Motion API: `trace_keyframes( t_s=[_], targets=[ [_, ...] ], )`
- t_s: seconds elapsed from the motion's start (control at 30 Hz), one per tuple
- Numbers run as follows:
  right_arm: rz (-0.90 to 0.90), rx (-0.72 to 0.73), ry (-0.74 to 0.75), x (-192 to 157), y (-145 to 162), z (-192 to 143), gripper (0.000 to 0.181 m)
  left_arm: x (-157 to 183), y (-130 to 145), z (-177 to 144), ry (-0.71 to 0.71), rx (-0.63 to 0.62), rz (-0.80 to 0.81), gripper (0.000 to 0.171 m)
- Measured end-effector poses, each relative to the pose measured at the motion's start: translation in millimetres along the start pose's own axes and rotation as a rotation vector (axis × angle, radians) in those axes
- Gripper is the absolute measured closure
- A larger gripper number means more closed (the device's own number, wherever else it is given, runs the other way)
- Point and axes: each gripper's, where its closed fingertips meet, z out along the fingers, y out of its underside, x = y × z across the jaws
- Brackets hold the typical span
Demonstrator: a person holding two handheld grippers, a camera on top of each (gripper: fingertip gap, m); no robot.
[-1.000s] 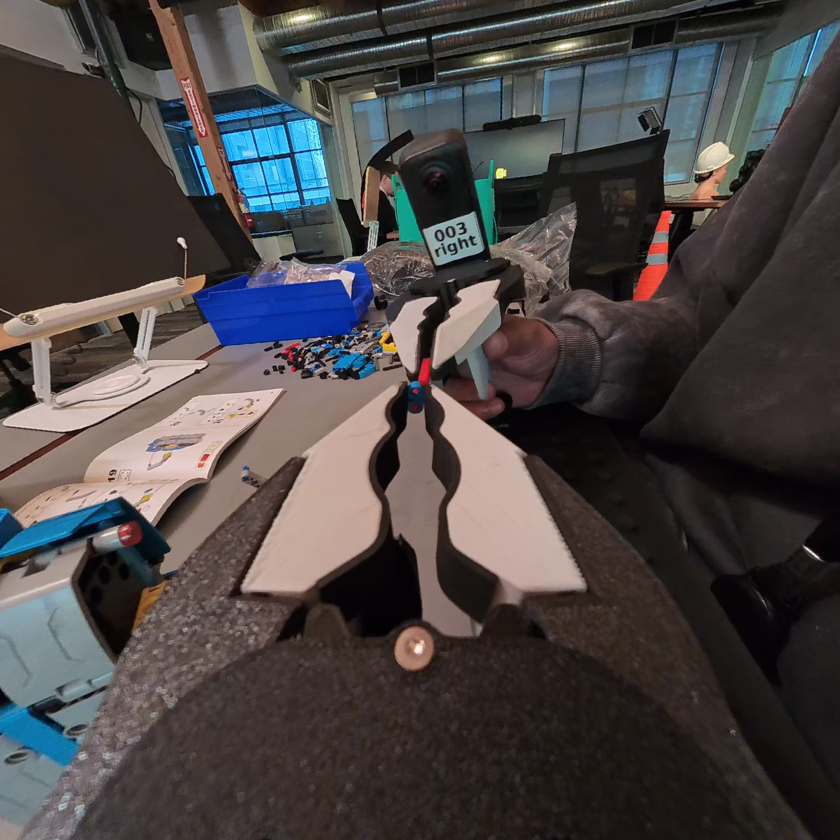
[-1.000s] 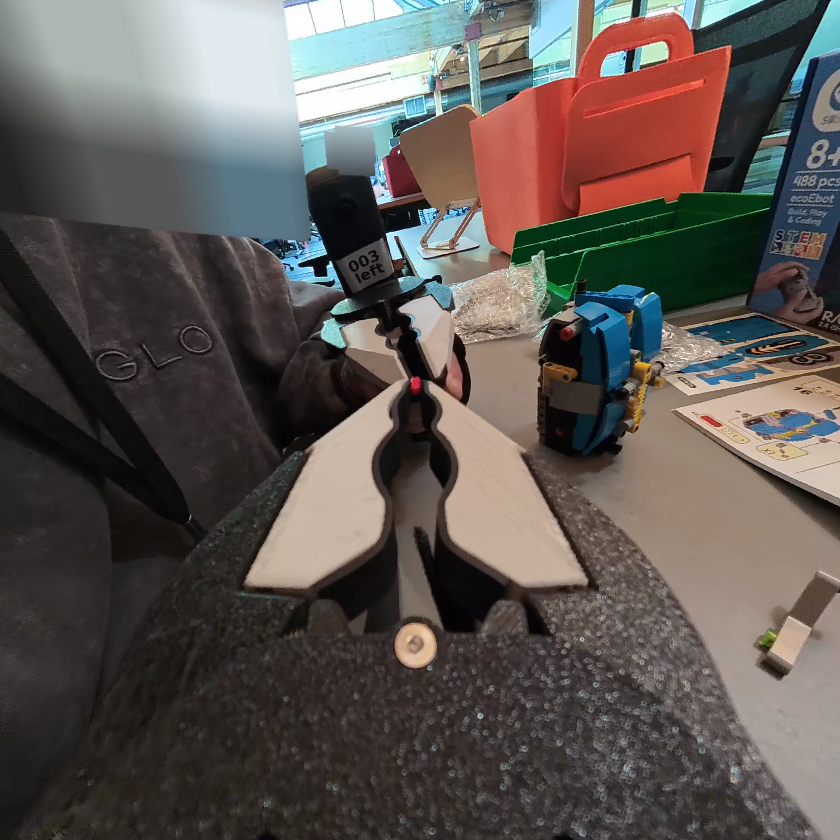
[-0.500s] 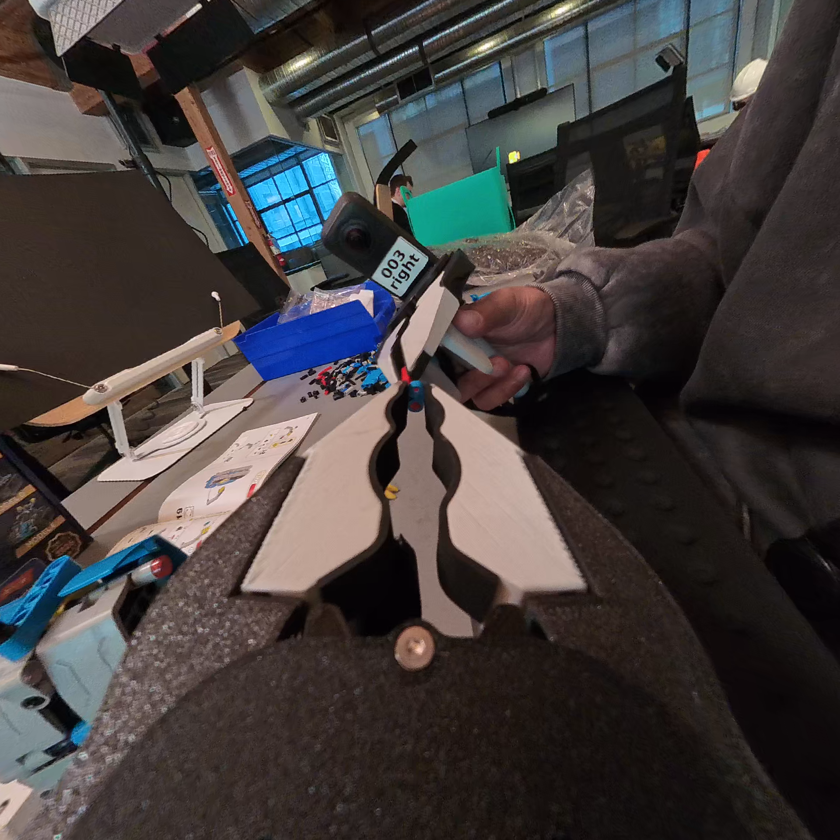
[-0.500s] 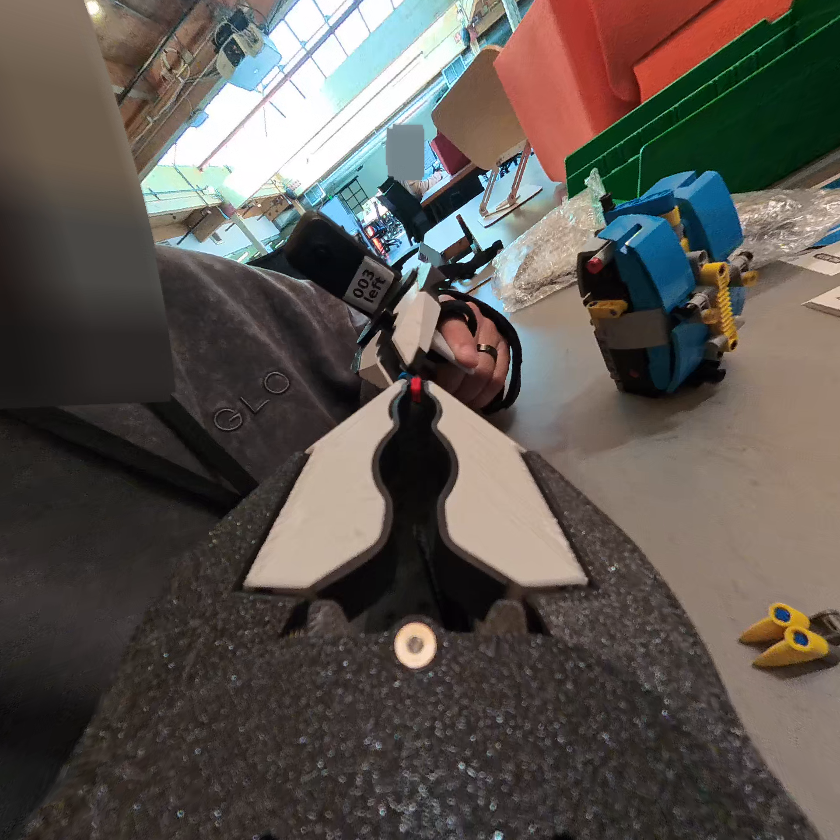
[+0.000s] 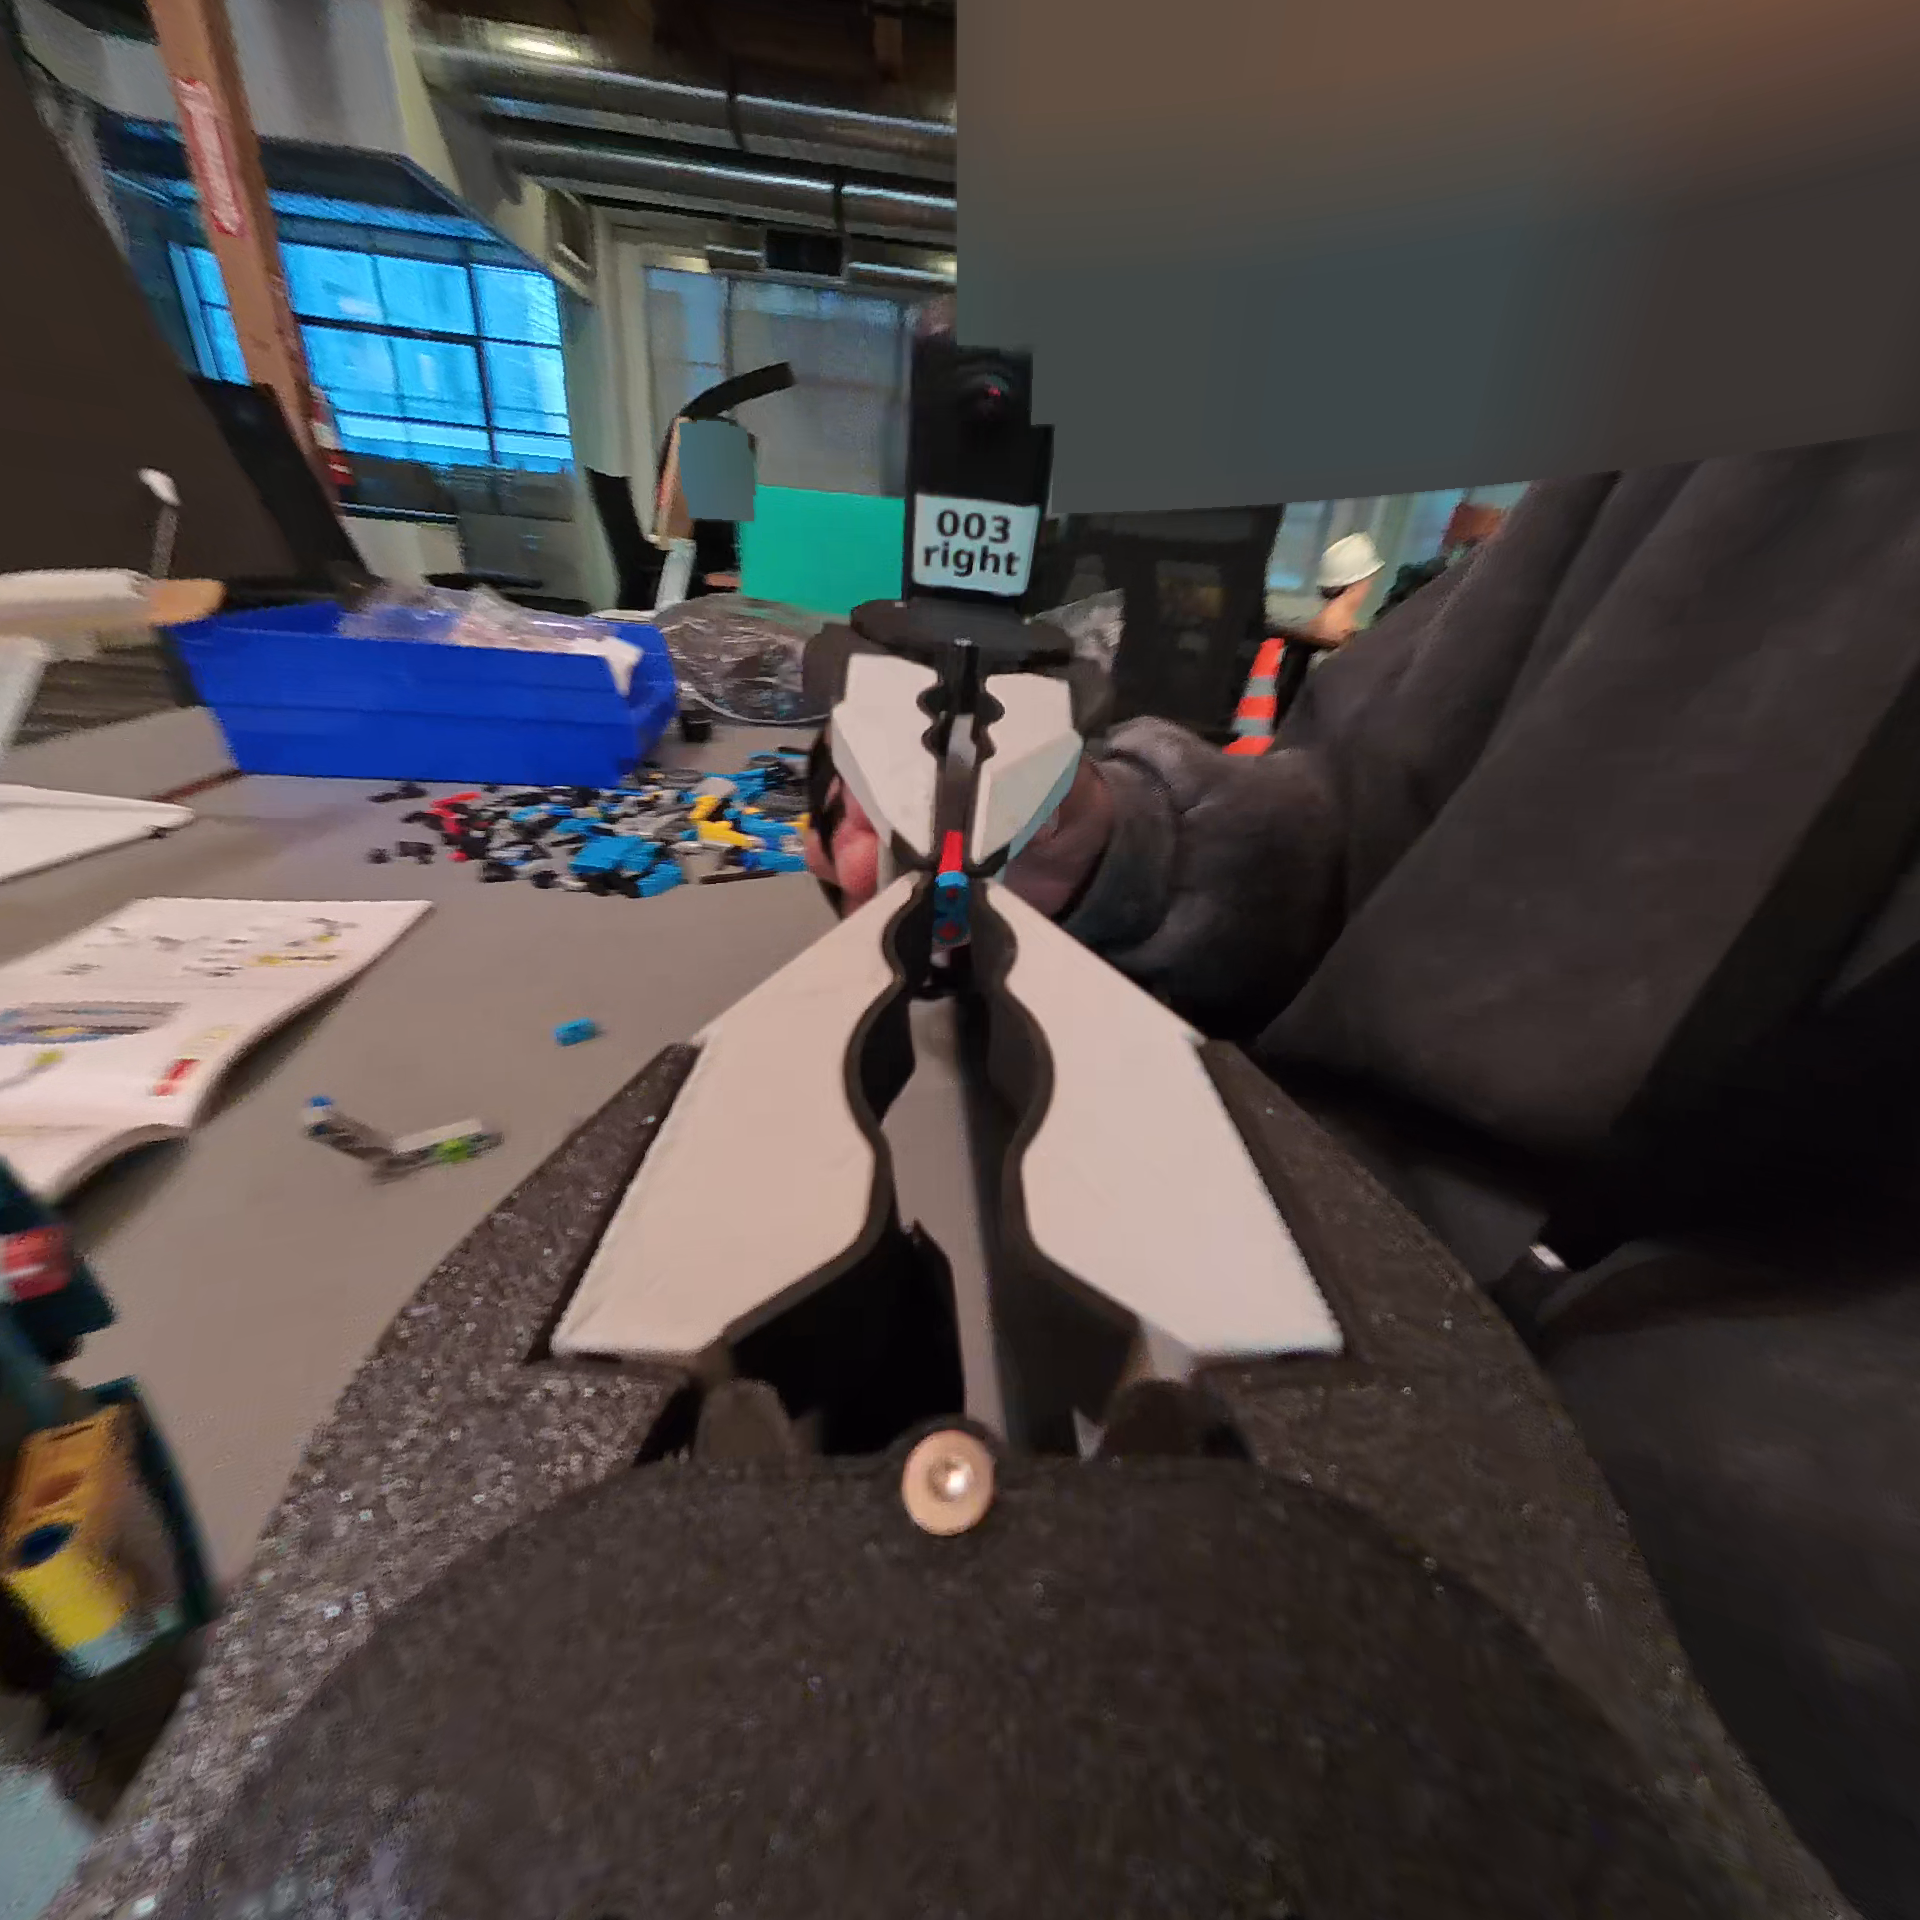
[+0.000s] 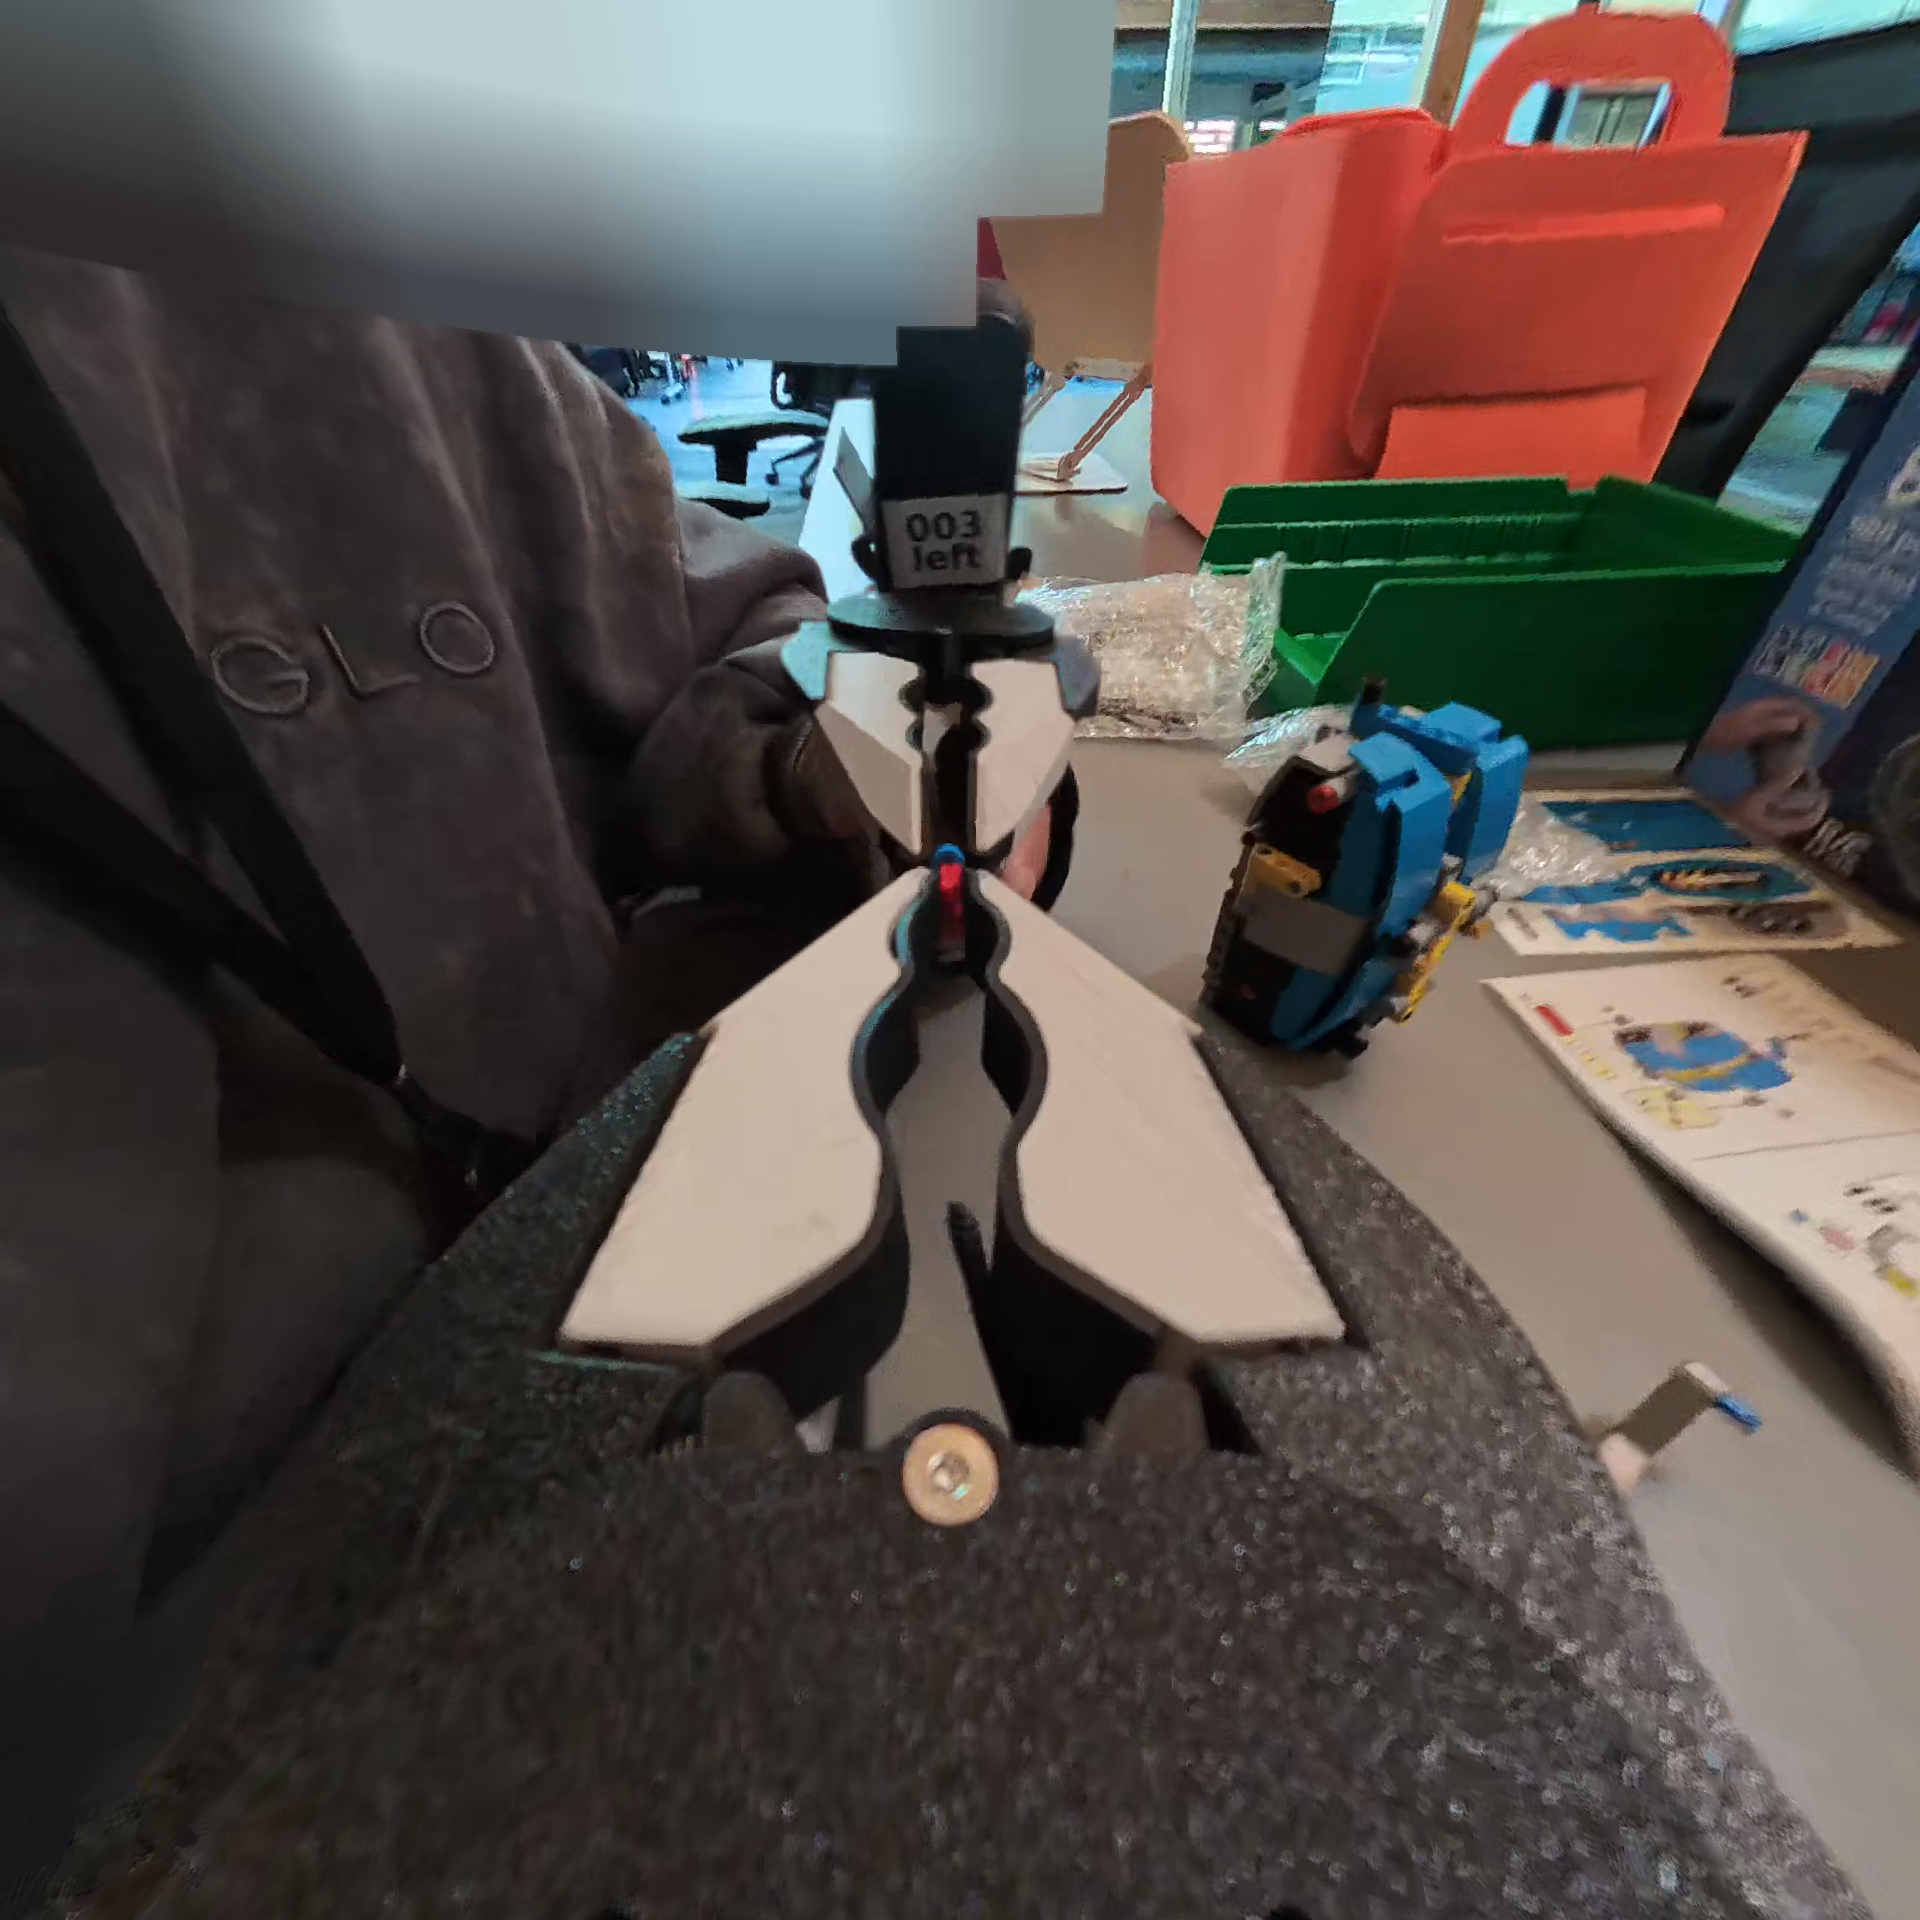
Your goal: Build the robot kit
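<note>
While tip-to-tip, both tools (image 5: pixel 951 906) pinch a red-blue piece (image 5: pixel 949 902).

An open-plan workshop or lab: exposed ceiling ducts (image 5: pixel 727 114) above the grey table (image 5: pixel 499 966), with a blue parts bin (image 5: pixel 416 696), loose building bricks (image 5: pixel 613 831) and office chairs (image 6: pixel 748 447) behind it.

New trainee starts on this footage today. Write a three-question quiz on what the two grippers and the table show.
1. True or false: both grippers are shut on small parts.
2. Which part does the left gripper pinch: A) yellow cone, B) blue connector, C) grey beam?
3. Fill in: the blue brick robot model stands in front of the ___ bin.

Key: 1 true; the right gripper pinches a red pin. 2 B. 3 green.
</note>
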Motion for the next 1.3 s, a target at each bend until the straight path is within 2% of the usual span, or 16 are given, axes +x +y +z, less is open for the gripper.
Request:
trace_keyframes(
  t_s=[0.1,0.2,0.37,0.63,0.93,1.2,1.3],
  targets=[
    [-0.181,0.010,0.027,-9,-7,0,0.178,9,-6,-1,0.084,0.038,-0.121,0.166],
    [-0.289,-0.003,0.053,-16,-13,1,0.178,15,-10,-1,0.148,0.062,-0.193,0.166],
    [-0.371,-0.082,0.070,-19,-13,2,0.178,19,-9,-2,0.219,0.055,-0.258,0.166],
    [-0.487,-0.213,0.057,-23,-6,0,0.178,23,-3,0,0.251,0.011,-0.275,0.167],
    [-0.400,-0.193,0.039,-21,-4,2,0.178,20,-1,0,0.246,0.012,-0.299,0.167],
    [-0.403,-0.206,0.068,-18,-2,3,0.178,16,1,1,0.231,0.012,-0.325,0.167],
    [-0.305,-0.193,0.014,-20,2,3,0.178,19,4,1,0.238,-0.009,-0.312,0.168]
  ],
)
